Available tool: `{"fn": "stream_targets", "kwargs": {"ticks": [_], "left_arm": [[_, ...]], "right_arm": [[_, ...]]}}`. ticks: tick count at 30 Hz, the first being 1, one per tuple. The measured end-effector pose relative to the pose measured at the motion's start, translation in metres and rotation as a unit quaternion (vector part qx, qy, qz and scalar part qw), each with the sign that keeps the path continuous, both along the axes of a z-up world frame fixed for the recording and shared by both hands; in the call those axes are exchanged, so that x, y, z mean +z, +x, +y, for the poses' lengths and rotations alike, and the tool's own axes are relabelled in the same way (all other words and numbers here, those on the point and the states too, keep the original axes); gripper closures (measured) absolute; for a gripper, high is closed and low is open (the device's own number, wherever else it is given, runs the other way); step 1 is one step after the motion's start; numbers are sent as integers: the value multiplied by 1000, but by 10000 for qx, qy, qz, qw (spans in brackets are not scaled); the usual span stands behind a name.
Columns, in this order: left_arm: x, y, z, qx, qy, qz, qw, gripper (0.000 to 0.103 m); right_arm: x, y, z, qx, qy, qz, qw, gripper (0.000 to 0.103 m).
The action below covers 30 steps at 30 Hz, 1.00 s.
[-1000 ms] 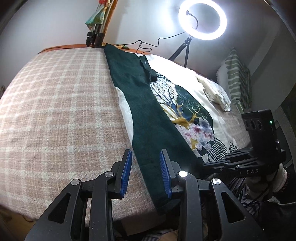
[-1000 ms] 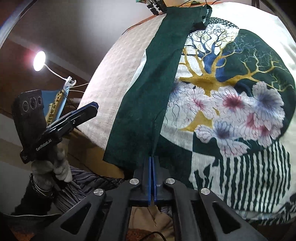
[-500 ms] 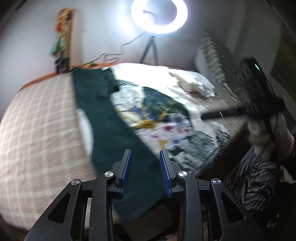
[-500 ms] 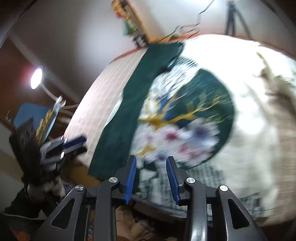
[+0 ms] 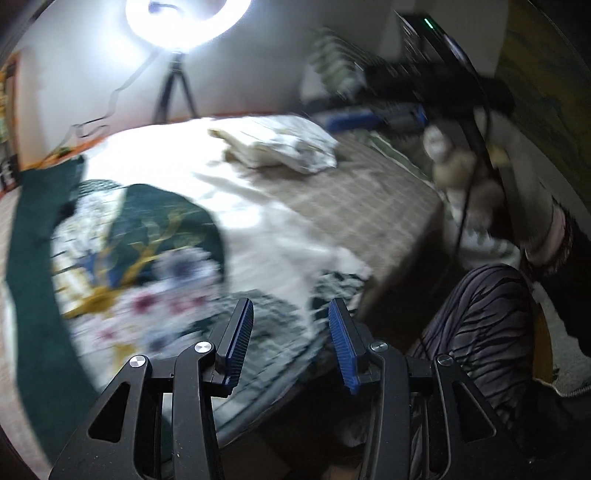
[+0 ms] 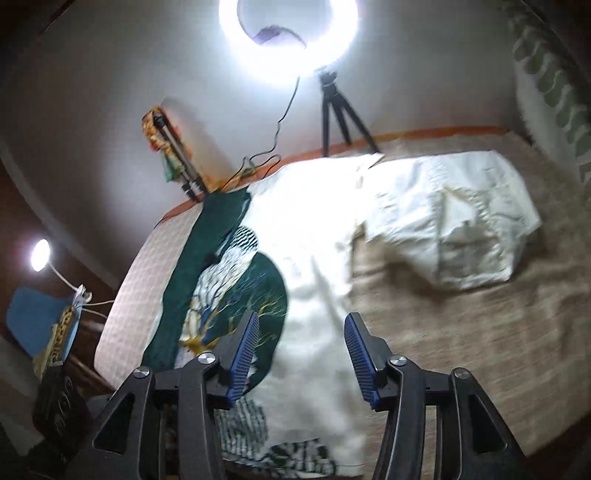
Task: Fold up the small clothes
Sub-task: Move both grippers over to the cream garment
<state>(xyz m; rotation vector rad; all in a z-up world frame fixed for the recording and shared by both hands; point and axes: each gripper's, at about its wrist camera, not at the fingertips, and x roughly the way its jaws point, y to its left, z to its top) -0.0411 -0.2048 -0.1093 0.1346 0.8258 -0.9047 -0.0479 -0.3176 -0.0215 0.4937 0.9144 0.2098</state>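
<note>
A white garment with a green, gold and floral print lies spread flat on the bed, its left side folded over as a dark green strip. It also shows in the right wrist view, with the green strip at its left. My left gripper is open and empty above the garment's near striped hem. My right gripper is open and empty above the garment's white right part. The right gripper appears blurred in the left wrist view, raised over the bed's right side.
A crumpled white cloth lies on the checked bedspread to the right. A ring light on a tripod stands at the bed's far edge. A striped pillow leans at the right. The person's striped trouser leg is near the bed's edge.
My right gripper let go of the green fold's edge, opened, and lifted away to the right. My left gripper swung right from the green strip to the striped hem. Both views are motion-blurred.
</note>
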Motion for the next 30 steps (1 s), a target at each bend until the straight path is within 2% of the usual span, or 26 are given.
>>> {"fn": "stream_targets", "kwargs": {"ticks": [7,9,13,17,20,28,30], "left_arm": [[-11,-13,-80,-425,405,-334,9977,54],[-13,-14,-95,-450,508,-415,9968,49],[-24,-11,-116,-448,732,-464,9952,49],[-29,-6,-122,-466,750,-331,9955,49],[-28,-3,-118,-380,756,-375,9957,49],[-41,-1,-119,-457,911,-297,9944,50],[-42,-2,-125,-465,1009,-425,9929,49]], "right_arm": [[-5,19,-45,-265,-286,6,9992,48],[-8,26,-52,-357,-475,47,9982,48],[-11,38,-65,-493,-722,115,9961,48],[-10,45,-73,-513,-1023,100,9934,47],[-9,50,-78,-458,-1276,65,9907,46],[0,72,-111,-569,-1457,-5,9877,44],[2,79,-117,-581,-1448,-16,9878,44]]}}
